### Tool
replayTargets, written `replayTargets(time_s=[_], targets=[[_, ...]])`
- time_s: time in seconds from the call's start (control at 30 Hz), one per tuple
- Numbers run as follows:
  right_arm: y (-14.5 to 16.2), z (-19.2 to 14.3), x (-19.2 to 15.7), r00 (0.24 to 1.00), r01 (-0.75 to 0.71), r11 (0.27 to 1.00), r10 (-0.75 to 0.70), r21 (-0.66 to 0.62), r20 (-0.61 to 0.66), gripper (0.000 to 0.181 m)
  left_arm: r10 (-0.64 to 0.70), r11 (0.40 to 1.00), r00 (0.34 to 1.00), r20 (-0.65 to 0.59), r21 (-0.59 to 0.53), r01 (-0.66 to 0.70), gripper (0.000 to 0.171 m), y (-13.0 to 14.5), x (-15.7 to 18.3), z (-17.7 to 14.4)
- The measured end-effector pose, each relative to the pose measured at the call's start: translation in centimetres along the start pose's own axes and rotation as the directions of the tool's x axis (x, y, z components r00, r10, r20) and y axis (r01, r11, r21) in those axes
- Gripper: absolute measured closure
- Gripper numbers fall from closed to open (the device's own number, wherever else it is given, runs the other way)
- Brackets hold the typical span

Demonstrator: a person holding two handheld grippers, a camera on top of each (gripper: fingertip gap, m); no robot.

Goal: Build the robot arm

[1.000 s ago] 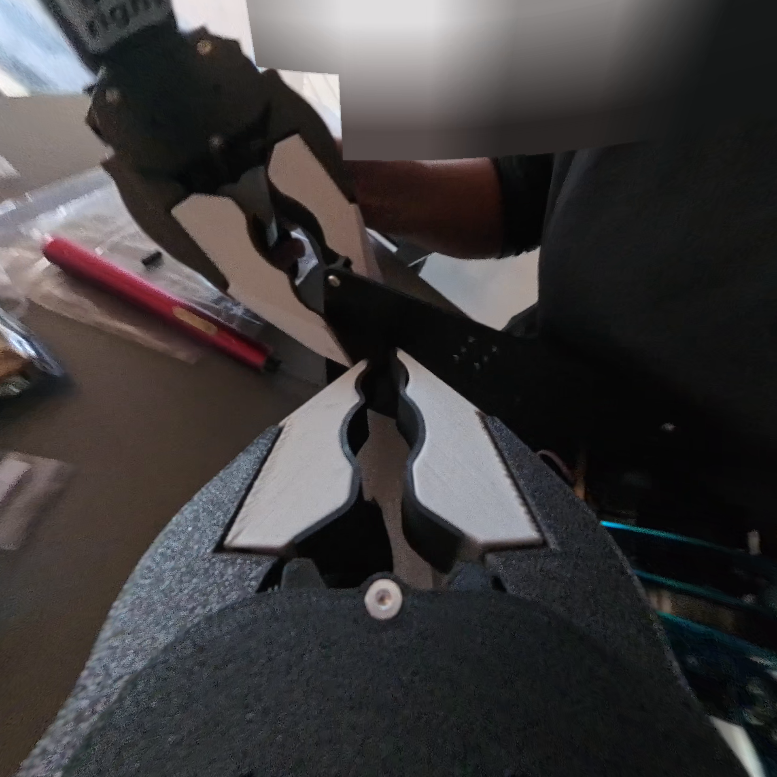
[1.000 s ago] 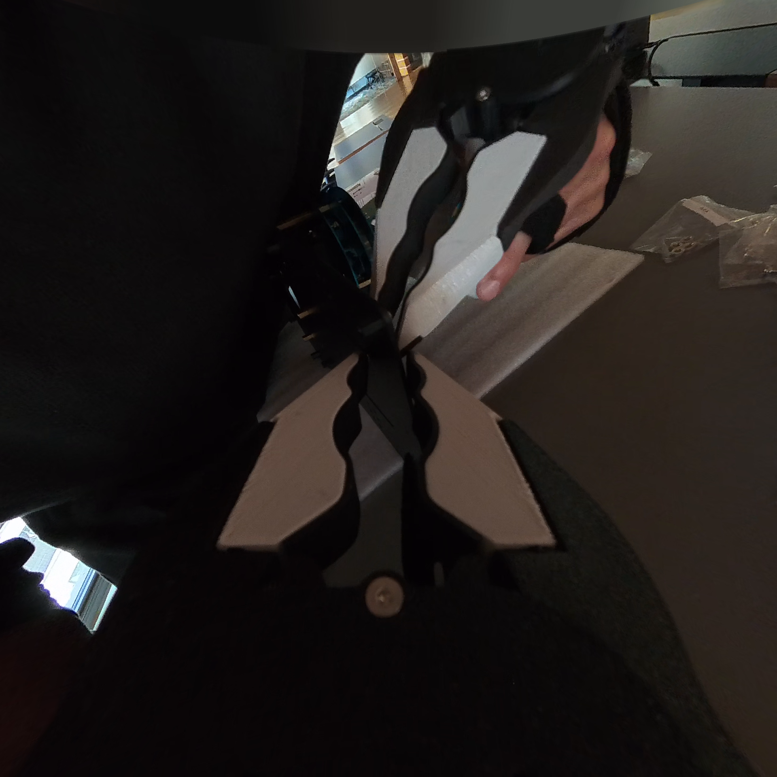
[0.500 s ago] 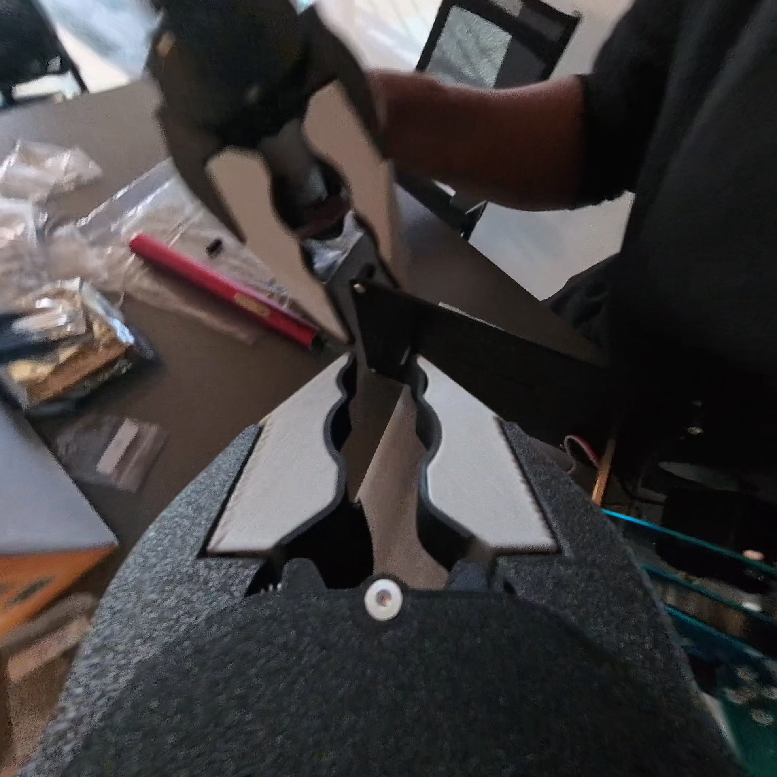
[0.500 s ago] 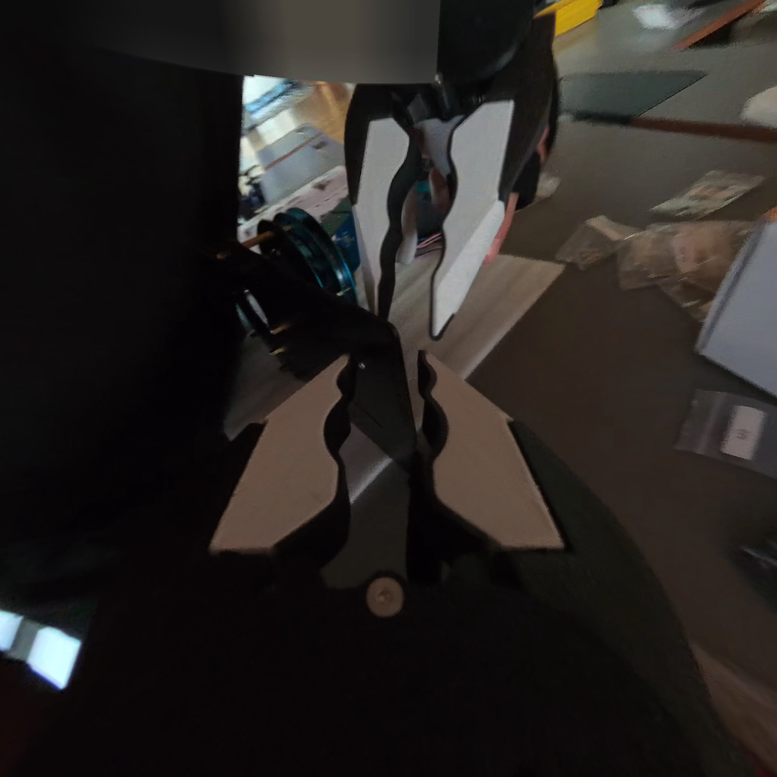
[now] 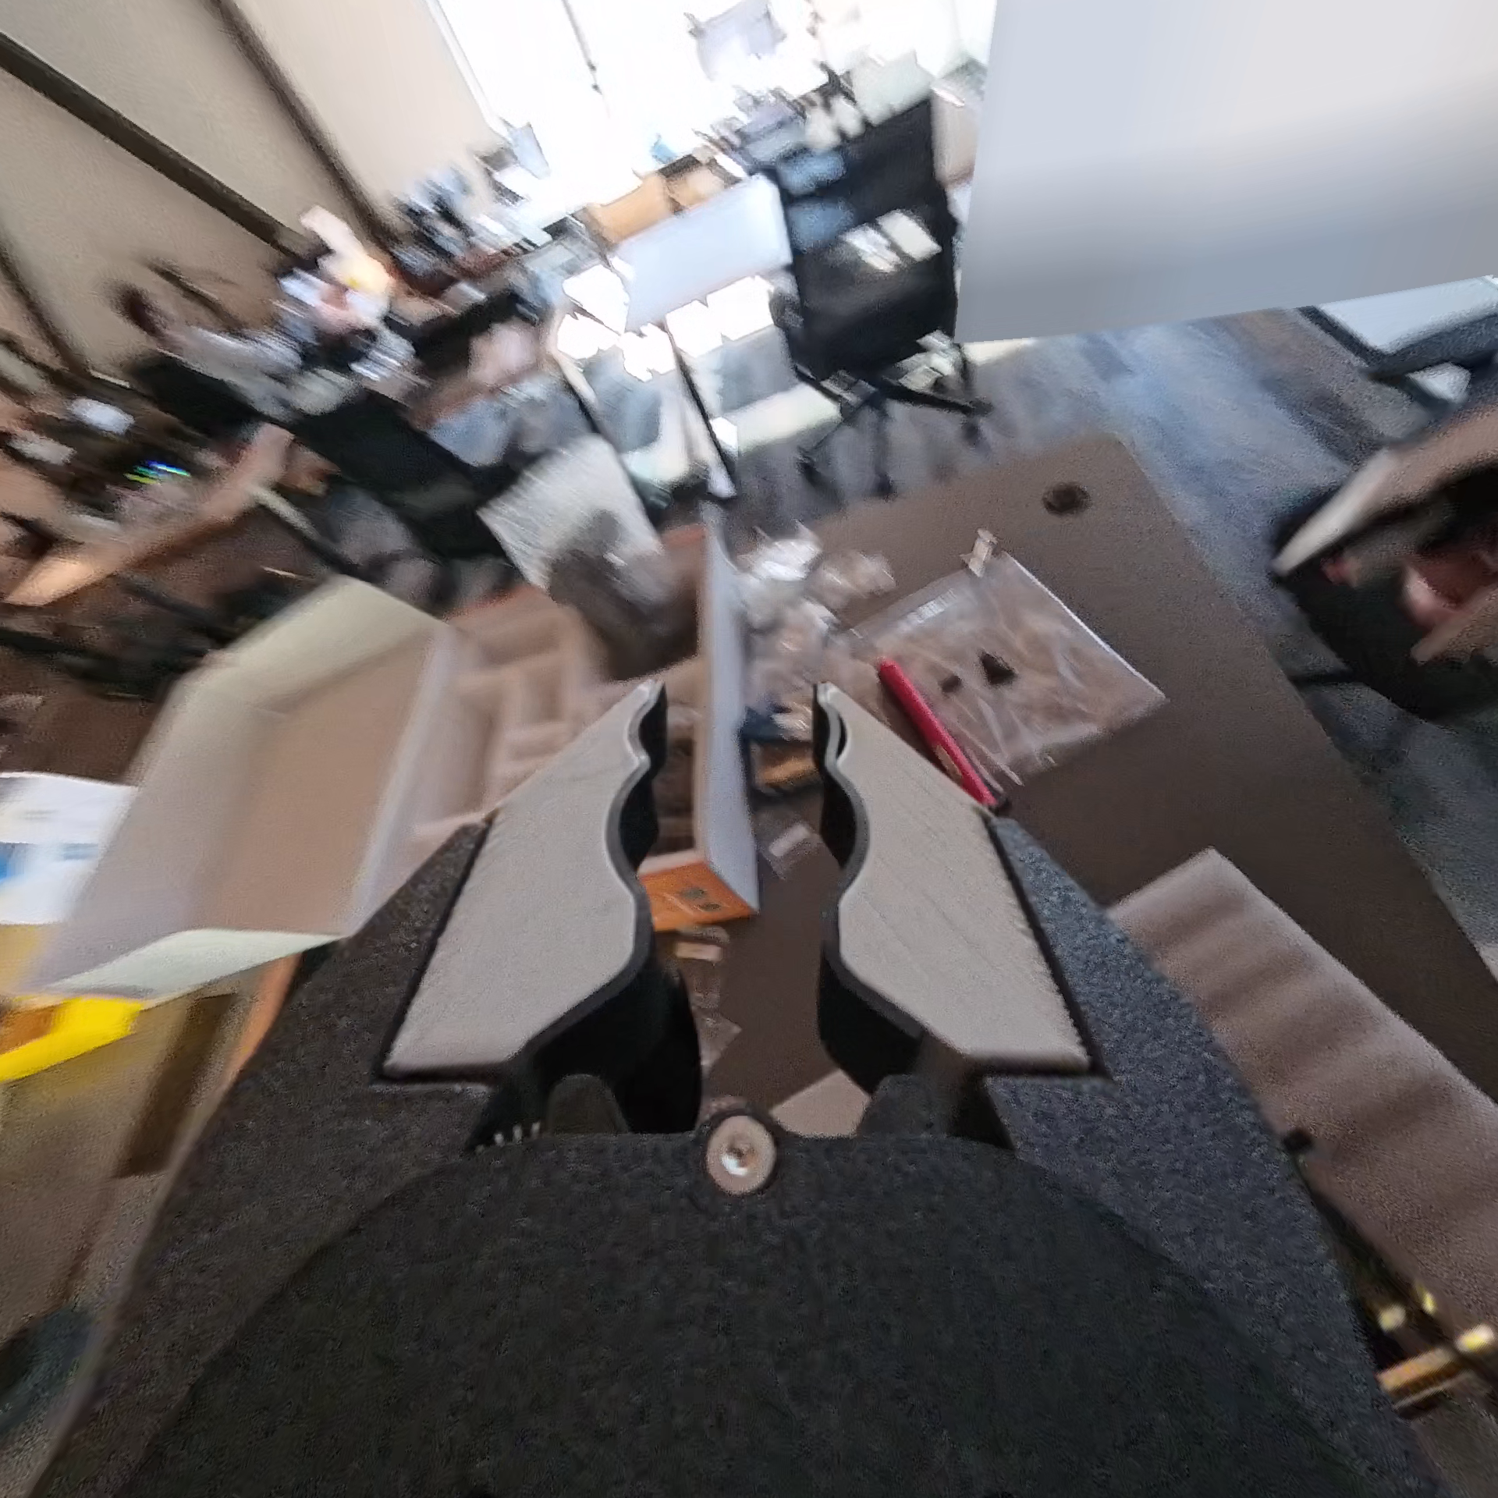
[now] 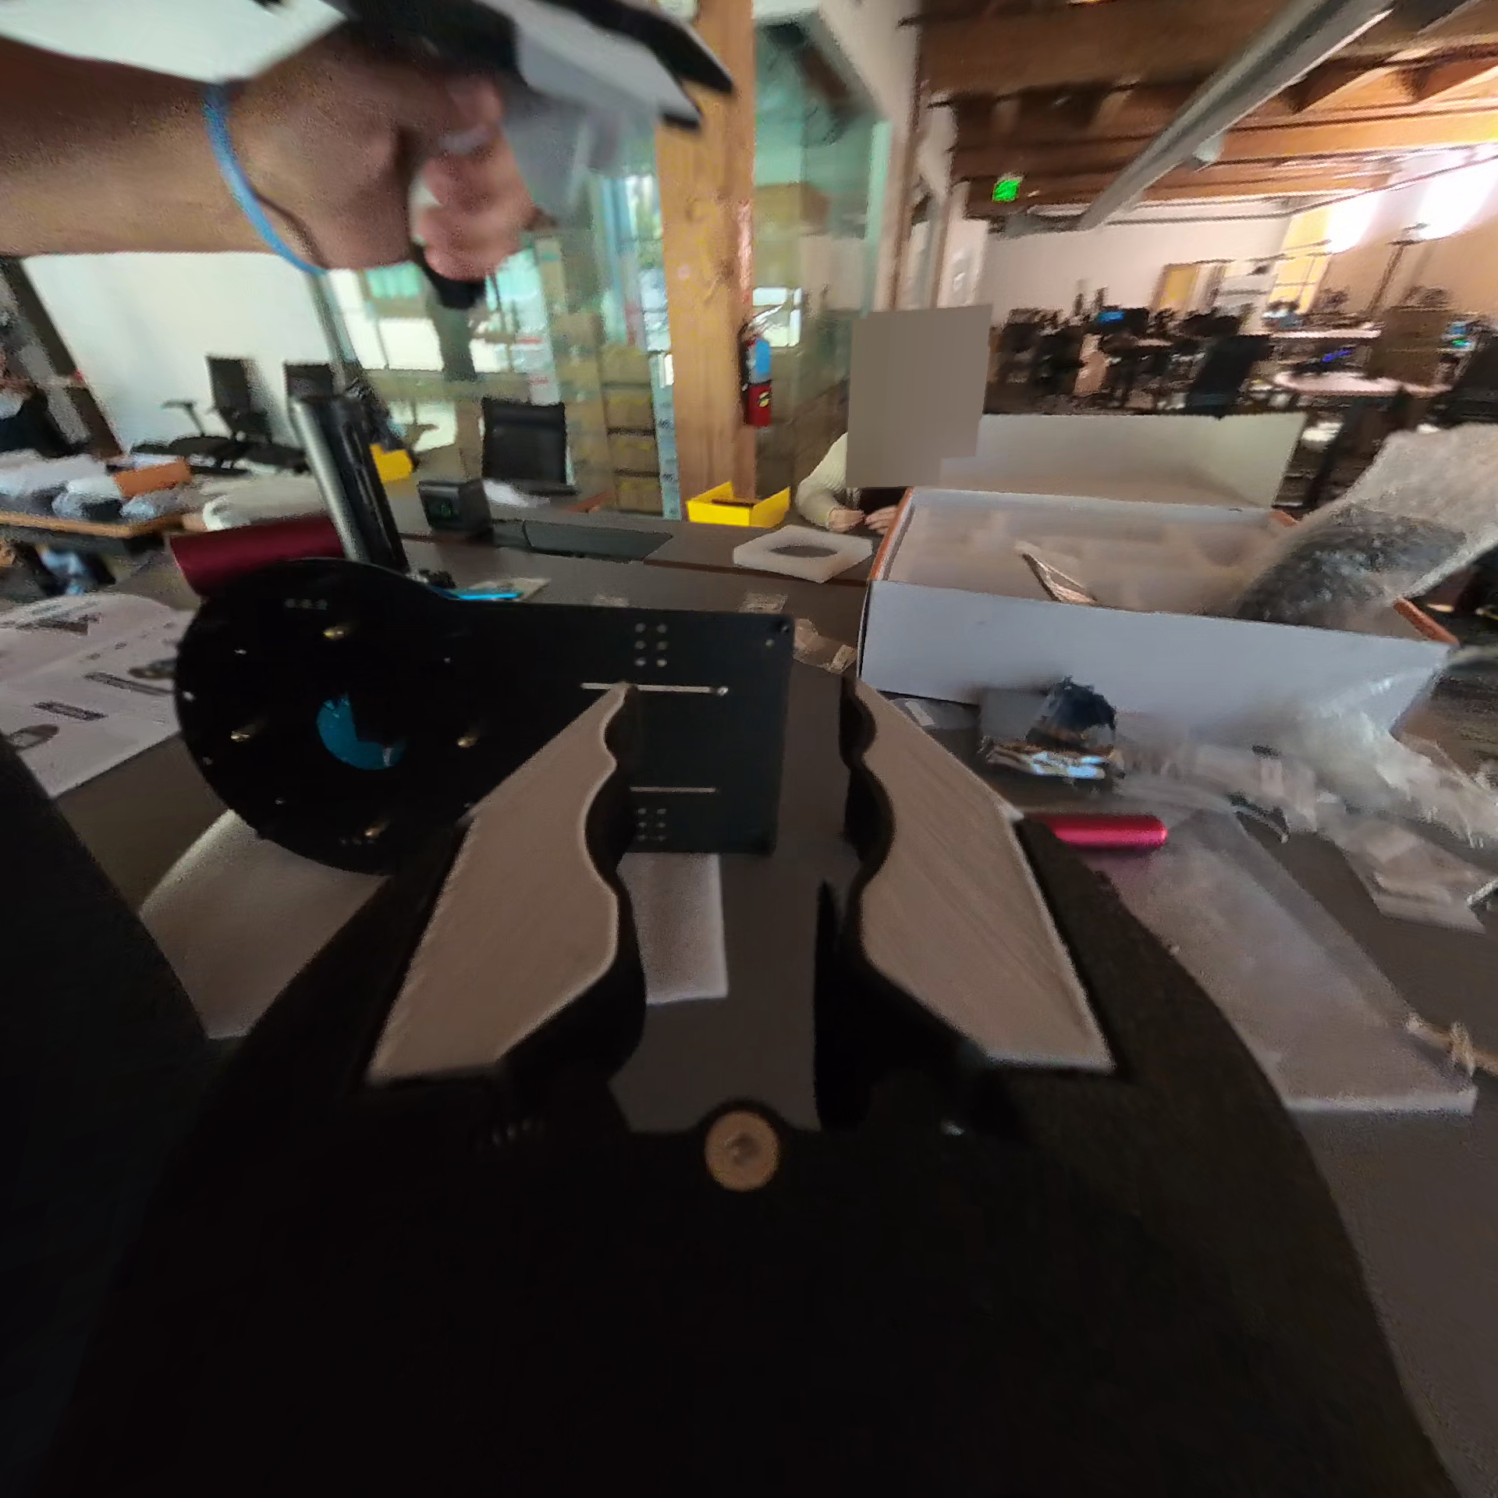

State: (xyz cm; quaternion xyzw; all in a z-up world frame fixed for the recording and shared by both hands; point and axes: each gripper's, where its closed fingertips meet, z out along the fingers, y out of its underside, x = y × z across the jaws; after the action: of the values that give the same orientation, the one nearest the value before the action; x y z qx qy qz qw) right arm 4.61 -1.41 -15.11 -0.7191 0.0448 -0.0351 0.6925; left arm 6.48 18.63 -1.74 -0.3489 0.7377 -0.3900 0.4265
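Note:
In the right wrist view a black plate (image 6: 486, 713) with a round end, brass studs and a blue wheel behind it stands upright on a white foam pad (image 6: 681, 924). My right gripper (image 6: 734, 689) is open just in front of the plate's square end, and neither pad presses on it. My left gripper (image 5: 739, 693) is open and empty, raised above the table. It also shows in the right wrist view (image 6: 567, 81) at the top left, held by a hand (image 6: 348, 162). A red tool (image 5: 932, 729) lies on a clear plastic bag (image 5: 1013, 648) just beyond the left gripper's right finger.
An open white box (image 6: 1135, 648) stands at the back right; its edge (image 5: 725, 729) shows between the left fingers. The red tool (image 6: 1102, 831), a foil packet (image 6: 1046, 746) and clear bags lie to the right. Printed sheets (image 6: 81, 673) lie at the left. A person sits at the far table. Some 25 cm of space lies between my two pairs of fingers.
Both grippers were shut on the black plate a second ago. Both have opened and let it go; the left gripper has lifted and swung away, and the right has backed off.

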Motion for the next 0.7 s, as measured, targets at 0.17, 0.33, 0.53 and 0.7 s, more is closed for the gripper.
replayTargets(time_s=[0.17, 0.33, 0.53, 0.7], targets=[[1.8, -3.3, -4.9, 0.981, -0.151, 0.987, 0.157, -0.059, 0.117, 0.124, -0.055, 0.997, 0.961, 0.272, 0.059, 0.041, 0.123, -5.1, 4.5, -8.4], [1.9, -8.4, -8.4, 0.952, -0.194, 0.977, 0.208, -0.085, 0.223, 0.125, -0.186, 0.982, 0.761, 0.621, 0.132, 0.132, 0.105, -3.2, 13.2, -14.5], [3.9, -14.8, -10.0, 0.925, -0.209, 0.959, 0.257, -0.190, 0.278, 0.127, -0.434, 0.880, 0.571, 0.697, 0.192, 0.434, 0.126, 2.9, 25.2, -13.8], [5.7, -17.4, -10.2, 0.911, -0.167, 0.946, 0.256, -0.276, 0.323, 0.132, -0.382, 0.842, 0.589, 0.712, 0.005, 0.540, 0.122, 5.9, 31.7, -12.2]])
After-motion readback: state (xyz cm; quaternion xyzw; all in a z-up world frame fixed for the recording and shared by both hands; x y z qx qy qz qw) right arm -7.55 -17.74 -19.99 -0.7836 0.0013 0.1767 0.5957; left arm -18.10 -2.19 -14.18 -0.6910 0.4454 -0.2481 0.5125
